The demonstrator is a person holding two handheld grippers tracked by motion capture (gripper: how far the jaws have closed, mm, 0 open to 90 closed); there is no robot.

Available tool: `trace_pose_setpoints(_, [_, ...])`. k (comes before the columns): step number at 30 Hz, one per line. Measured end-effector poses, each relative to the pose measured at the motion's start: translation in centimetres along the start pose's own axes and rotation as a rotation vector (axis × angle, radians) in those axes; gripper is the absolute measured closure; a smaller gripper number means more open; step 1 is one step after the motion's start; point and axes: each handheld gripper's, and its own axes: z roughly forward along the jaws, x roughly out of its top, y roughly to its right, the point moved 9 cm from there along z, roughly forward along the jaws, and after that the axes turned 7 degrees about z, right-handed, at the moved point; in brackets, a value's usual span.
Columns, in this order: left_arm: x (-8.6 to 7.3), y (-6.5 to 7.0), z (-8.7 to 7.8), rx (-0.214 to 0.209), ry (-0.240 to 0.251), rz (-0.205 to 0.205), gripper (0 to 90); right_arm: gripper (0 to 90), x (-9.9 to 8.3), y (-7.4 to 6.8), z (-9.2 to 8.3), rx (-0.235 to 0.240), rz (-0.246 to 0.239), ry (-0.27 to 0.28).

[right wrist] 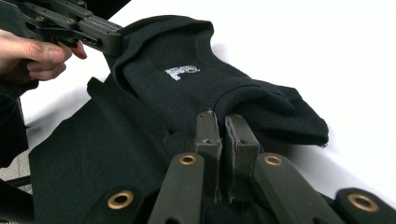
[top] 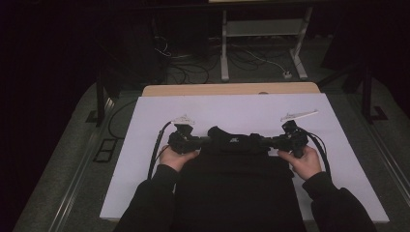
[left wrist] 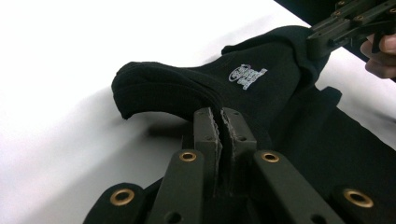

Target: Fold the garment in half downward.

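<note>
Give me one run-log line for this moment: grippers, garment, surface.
left gripper: shut on black garment | right gripper: shut on black garment | garment: top edge pinched at both ends, lifted | surface: white sheet

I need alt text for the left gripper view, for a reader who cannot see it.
The left tool, jaws shut, pinches a black knit fabric garment with a small white printed logo, lifting its edge above the white table cover. Farther off, the right tool grips the same garment.
</note>
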Motion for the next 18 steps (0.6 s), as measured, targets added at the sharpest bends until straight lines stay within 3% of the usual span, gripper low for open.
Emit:
trace_pose_setpoints(8, [-0.5,0.6,-0.7,-0.001,-0.003,-0.004,84.2,83.6,-0.5,-0.8,-0.3,0.01,-0.008,-0.005])
trace_pose_setpoints(18, [-1.3,1.8,-1.2,-0.01,-0.025,0.023,84.2,83.6,-1.2,-1.7,-0.7,0.023,-0.029,-0.017])
